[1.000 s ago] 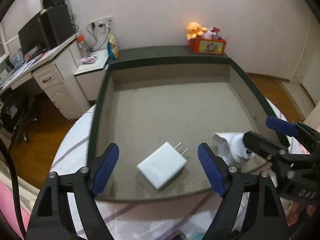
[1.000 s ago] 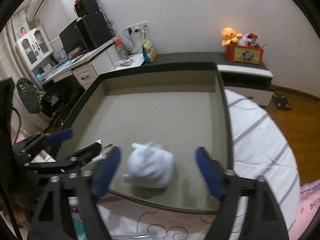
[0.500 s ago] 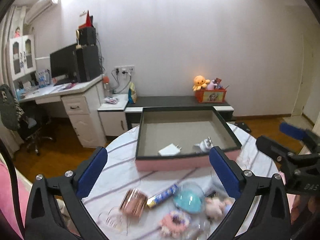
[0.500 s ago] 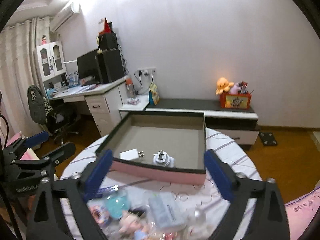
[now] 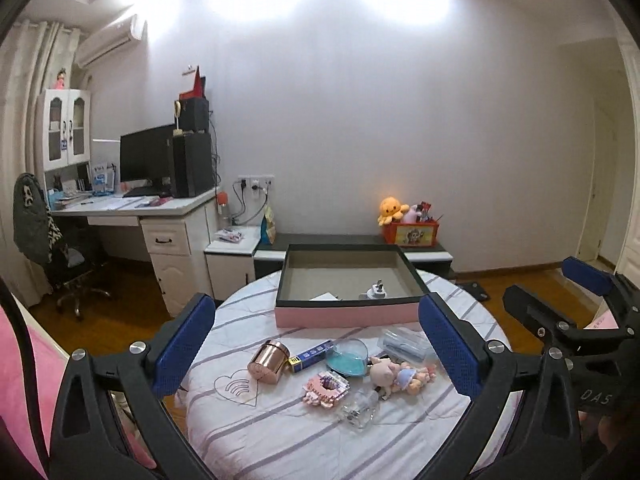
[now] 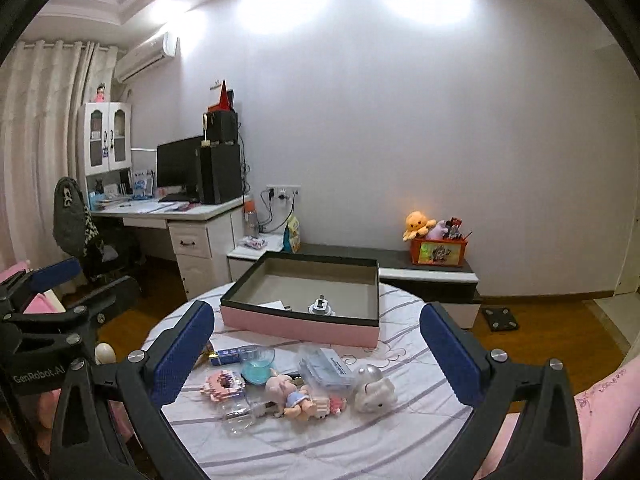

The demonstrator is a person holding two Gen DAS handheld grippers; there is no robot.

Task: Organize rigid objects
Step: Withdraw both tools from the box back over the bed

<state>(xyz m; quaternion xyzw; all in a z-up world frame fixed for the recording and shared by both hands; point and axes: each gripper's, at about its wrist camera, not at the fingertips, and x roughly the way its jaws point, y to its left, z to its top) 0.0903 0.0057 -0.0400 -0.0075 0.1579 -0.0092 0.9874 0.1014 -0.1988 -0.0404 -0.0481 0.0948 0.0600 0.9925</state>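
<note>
A pink box with a dark rim [image 5: 346, 316] [image 6: 296, 326] stands at the far side of a round table with a striped white cloth [image 5: 280, 432] [image 6: 320, 440]. Inside lie a flat white charger [image 5: 325, 297] and a round white plug adapter [image 5: 376, 290] [image 6: 320, 307]. In front of the box lie a rose-gold tin [image 5: 269, 361], a blue battery pack [image 5: 311, 356], a teal heart-shaped dish [image 5: 347, 357], a doll [image 5: 396, 374] [image 6: 296, 394], a pink block piece [image 5: 326, 388], a clear case [image 6: 326, 366] and a white figure [image 6: 374, 390]. My left gripper [image 5: 316, 356] and right gripper [image 6: 316, 356] are open and empty, held back above the table.
A desk with monitor and speakers [image 5: 160, 200] and an office chair [image 5: 44, 240] stand left. A low dark cabinet [image 6: 424, 268] along the wall carries an orange toy box with a plush octopus [image 5: 408, 228]. Wooden floor surrounds the table.
Both grippers have pulled far back and up from inside the box, leaving the charger and the adapter lying in it. The whole table and its loose objects have come into view.
</note>
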